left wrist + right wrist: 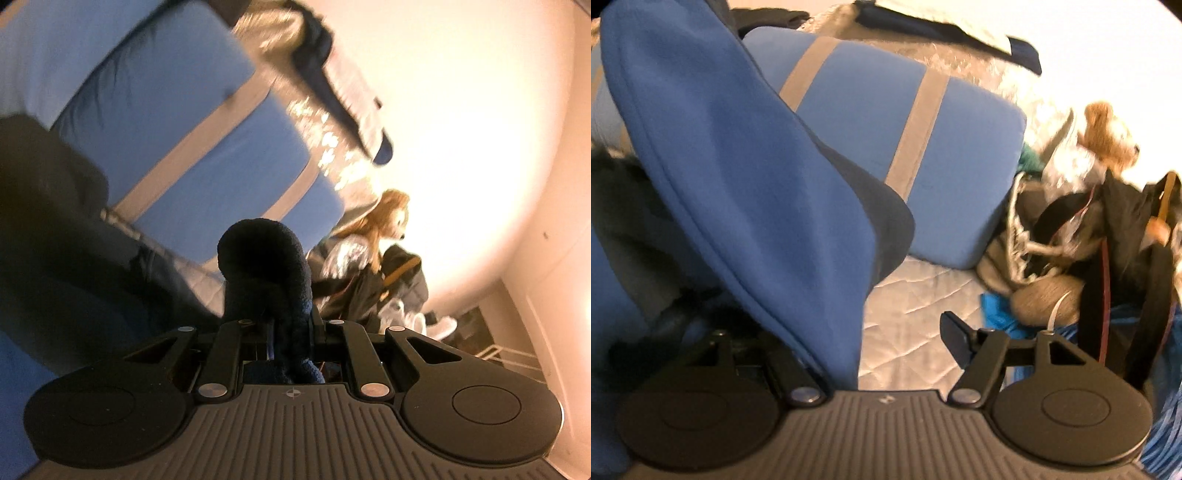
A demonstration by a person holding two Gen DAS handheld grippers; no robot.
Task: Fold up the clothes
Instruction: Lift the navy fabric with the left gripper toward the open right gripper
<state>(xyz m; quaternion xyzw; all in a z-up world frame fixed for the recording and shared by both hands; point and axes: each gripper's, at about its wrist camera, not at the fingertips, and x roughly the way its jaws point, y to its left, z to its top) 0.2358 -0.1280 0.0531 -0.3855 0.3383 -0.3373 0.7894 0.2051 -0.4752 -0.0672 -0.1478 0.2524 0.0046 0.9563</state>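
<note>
Dark navy cloth (264, 273) is pinched in the left gripper (291, 332). Right gripper (886, 347): jaws parted, blue garment (746, 177) draped over left finger.

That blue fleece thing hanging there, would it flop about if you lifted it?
Probably floppy: the blue garment drapes in a soft fold over the right tool. Likely light, and its fuzzy surface looks unlikely to slip.

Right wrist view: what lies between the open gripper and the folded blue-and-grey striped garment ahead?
Only bare quilted mattress between the right gripper and the striped garment. A blue cloth drapes over the left finger beside that stretch.
</note>
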